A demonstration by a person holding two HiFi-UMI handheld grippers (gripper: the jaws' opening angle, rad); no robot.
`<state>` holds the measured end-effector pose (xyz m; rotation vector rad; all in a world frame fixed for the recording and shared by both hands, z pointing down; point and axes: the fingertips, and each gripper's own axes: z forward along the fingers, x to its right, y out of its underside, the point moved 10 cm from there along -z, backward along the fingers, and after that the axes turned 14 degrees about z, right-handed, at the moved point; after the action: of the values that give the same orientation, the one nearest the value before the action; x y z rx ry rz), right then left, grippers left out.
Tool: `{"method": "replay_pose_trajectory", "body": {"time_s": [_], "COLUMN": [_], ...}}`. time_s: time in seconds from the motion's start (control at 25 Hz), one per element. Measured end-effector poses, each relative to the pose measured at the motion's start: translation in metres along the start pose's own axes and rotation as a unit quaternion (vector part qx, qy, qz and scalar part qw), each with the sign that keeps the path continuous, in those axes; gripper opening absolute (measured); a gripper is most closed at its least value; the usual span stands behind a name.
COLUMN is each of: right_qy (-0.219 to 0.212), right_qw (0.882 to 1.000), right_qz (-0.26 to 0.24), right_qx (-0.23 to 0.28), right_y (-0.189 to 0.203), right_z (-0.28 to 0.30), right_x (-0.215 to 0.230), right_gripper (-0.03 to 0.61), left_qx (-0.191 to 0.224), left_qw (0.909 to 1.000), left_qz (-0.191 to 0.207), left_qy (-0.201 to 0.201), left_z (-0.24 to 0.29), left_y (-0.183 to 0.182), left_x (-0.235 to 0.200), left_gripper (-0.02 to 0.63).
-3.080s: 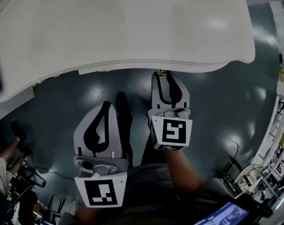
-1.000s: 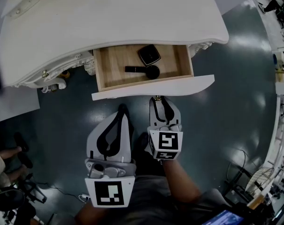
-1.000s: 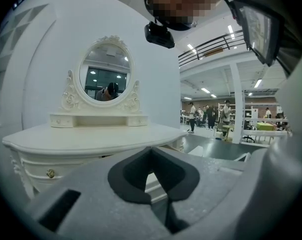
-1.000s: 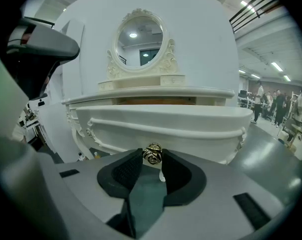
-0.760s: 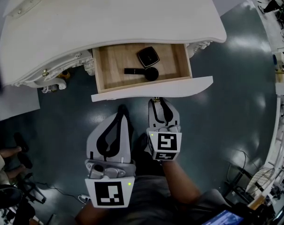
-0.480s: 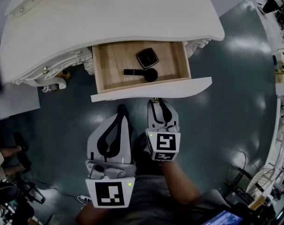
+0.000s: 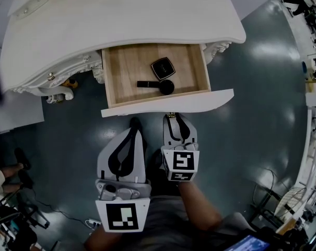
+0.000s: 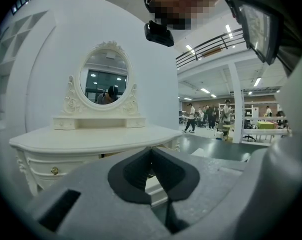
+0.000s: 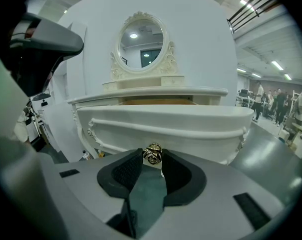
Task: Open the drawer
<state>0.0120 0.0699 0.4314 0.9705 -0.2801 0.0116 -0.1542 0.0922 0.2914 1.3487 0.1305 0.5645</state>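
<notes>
The white dressing table's (image 7: 121, 20) middle drawer (image 7: 168, 102) stands pulled out, and its wooden bottom shows. A black square compact (image 7: 162, 68) and a black long-handled brush (image 7: 158, 85) lie inside. My right gripper (image 7: 172, 117) is at the middle of the drawer front, shut on the gold rose-shaped knob (image 9: 152, 154). That knob sits between the pads of the right gripper (image 9: 152, 157). My left gripper (image 7: 135, 123) hangs beside it on the left, short of the drawer front. The left gripper (image 8: 151, 151) is shut on nothing and points at the table.
An oval mirror (image 9: 141, 41) stands on the tabletop against a white wall. A side drawer with a small gold knob (image 7: 51, 77) is left of the open one. Dark glossy floor (image 7: 262, 119) lies all round. Cables and people's legs are at the lower left, shelving at the right.
The drawer was shut under the tabletop three seconds ago; it is far out now. Over the last second it slid a little further toward me with the right gripper, and the left gripper drew back too.
</notes>
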Motion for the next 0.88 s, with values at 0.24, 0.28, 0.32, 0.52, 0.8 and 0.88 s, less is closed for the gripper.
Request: {"method": "replay_pose_trajectory", "body": {"time_s": [0.24, 0.28, 0.32, 0.52, 0.8, 0.88], "right_qy": [0.0, 0.0, 0.0, 0.0, -0.004, -0.008], "right_qw": [1.0, 1.0, 1.0, 1.0, 1.0, 1.0], "right_qz": [0.001, 0.001, 0.001, 0.001, 0.006, 0.002], "right_qx": [0.0, 0.0, 0.0, 0.003, -0.001, 0.0], "right_y": [0.006, 0.007, 0.008, 0.009, 0.005, 0.001], "right_z": [-0.007, -0.008, -0.008, -0.01, -0.015, -0.024], "right_x": [0.001, 0.001, 0.001, 0.0, 0.001, -0.001], "right_gripper": [0.123, 0.123, 0.123, 0.123, 0.129, 0.13], "left_qx": [0.003, 0.004, 0.004, 0.007, 0.009, 0.013], "left_qw": [1.0, 1.0, 1.0, 1.0, 0.9998, 0.9998], "left_qz": [0.001, 0.002, 0.002, 0.003, 0.014, 0.014], "left_qy": [0.0, 0.0, 0.001, -0.004, -0.007, -0.009], "left_z": [-0.005, -0.006, -0.007, -0.014, -0.02, -0.024], "left_y": [-0.001, -0.001, -0.001, -0.001, -0.008, -0.014], "left_x": [0.005, 0.005, 0.006, 0.009, 0.01, 0.012], "left_gripper": [0.015, 0.015, 0.015, 0.015, 0.015, 0.015]}}
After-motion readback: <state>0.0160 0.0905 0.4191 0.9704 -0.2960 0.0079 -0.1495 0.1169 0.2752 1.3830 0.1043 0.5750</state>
